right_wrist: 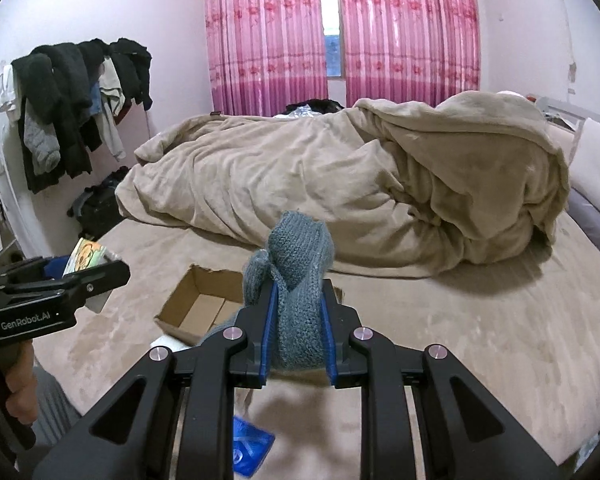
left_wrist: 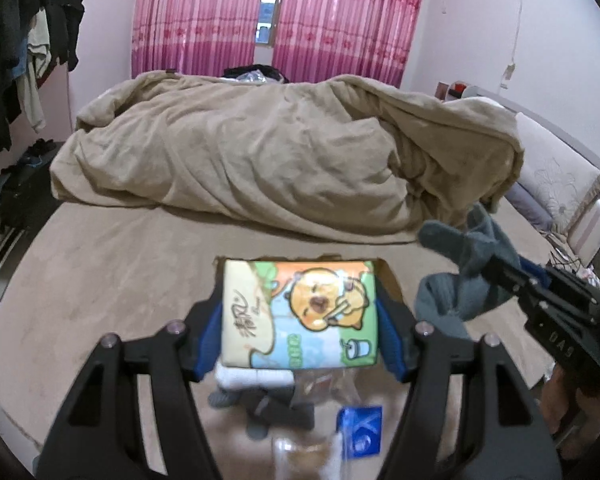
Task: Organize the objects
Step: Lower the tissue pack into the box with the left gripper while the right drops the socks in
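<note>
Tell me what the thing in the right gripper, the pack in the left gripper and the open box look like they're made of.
Grey-blue sock: knitted yarn, visible stitches, fuzzy. Tissue pack: probably glossy printed plastic film, judging by its sheen. Box: brown cardboard, matte, ragged edge.

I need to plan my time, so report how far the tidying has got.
Done: nothing shows inside the cardboard box. In hand: left gripper holds the tissue pack; right gripper holds the grey-blue knit sock. Left: blue packet and other socks on the bed.

Cardboard box (left_wrist: 388, 278) behind tissue pack (left_wrist: 298, 314)
</note>
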Action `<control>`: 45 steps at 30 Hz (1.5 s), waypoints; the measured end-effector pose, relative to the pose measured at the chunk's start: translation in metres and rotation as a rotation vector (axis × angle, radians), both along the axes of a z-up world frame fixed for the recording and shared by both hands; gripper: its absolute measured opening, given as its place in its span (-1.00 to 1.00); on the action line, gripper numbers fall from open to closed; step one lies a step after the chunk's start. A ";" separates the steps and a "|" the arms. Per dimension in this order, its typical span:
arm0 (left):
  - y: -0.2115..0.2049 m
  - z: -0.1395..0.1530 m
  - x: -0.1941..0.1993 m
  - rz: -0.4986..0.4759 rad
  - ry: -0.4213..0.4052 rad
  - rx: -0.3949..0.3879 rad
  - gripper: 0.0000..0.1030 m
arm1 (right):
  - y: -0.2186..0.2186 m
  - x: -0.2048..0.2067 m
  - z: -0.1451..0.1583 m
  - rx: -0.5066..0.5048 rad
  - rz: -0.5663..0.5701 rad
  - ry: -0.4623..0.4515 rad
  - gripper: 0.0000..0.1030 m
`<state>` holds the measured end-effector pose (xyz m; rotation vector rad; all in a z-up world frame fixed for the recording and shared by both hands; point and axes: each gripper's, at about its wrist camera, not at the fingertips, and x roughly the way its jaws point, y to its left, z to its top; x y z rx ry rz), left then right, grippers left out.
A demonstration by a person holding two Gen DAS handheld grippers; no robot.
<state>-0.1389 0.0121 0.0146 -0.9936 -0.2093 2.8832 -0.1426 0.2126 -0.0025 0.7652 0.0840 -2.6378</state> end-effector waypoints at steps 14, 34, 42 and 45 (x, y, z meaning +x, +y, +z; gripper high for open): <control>0.014 -0.094 -0.105 0.030 -0.171 -0.004 0.27 | -0.021 -0.095 -0.085 0.051 0.008 -0.135 -0.59; 0.012 -0.130 -0.129 0.044 -0.280 -0.011 0.72 | -0.035 -0.117 -0.136 0.090 0.061 -0.299 0.04; -0.011 -0.084 -0.064 0.046 -0.210 -0.018 0.78 | -0.030 -0.083 -0.102 0.091 0.051 -0.255 0.25; -0.025 -0.064 -0.030 0.072 -0.184 -0.013 0.88 | -0.029 -0.062 -0.085 0.102 0.050 -0.225 0.30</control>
